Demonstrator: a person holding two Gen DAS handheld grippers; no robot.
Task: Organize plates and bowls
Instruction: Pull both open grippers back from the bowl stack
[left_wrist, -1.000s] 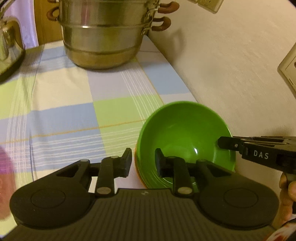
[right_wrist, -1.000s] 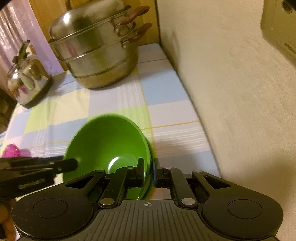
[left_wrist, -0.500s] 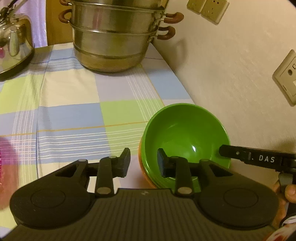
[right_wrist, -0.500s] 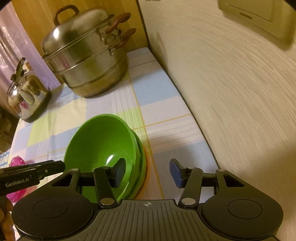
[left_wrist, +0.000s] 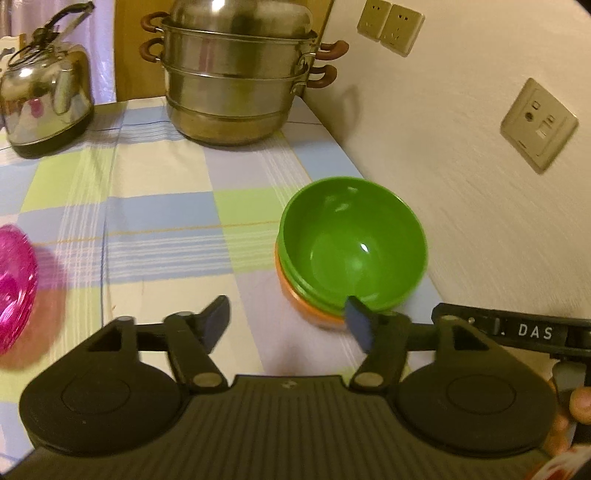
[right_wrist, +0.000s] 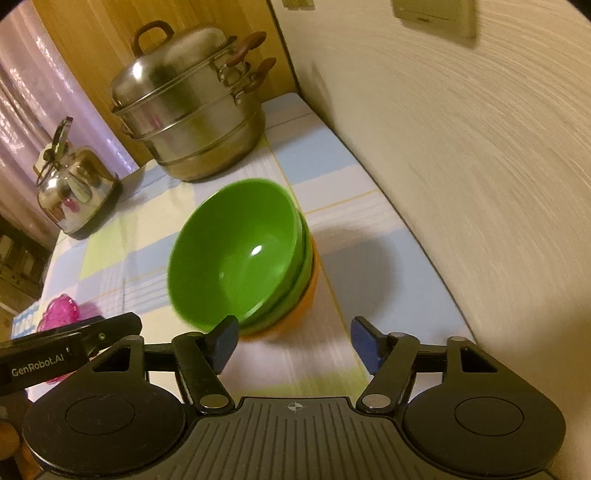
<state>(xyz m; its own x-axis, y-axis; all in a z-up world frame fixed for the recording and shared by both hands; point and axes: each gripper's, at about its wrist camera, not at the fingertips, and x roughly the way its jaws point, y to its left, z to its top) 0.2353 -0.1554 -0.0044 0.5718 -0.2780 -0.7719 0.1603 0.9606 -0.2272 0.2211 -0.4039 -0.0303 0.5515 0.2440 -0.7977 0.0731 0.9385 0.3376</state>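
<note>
Currently green bowl (left_wrist: 354, 243) sits nested atop the bowl stack (right_wrist: 295, 295) on the tabletop (left_wrist: 155, 206) beside the wall. Both jaws wide, empty. Pink dish (left_wrist: 14, 284) remains unsorted, apparently.

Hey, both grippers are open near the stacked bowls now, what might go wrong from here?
The top green bowl sits tilted in the stack, not fully nested, so it may slide or rock. The stack stands close to the wall, leaving little room for the right gripper. The left gripper has one finger by the rim and might nudge it.
</note>
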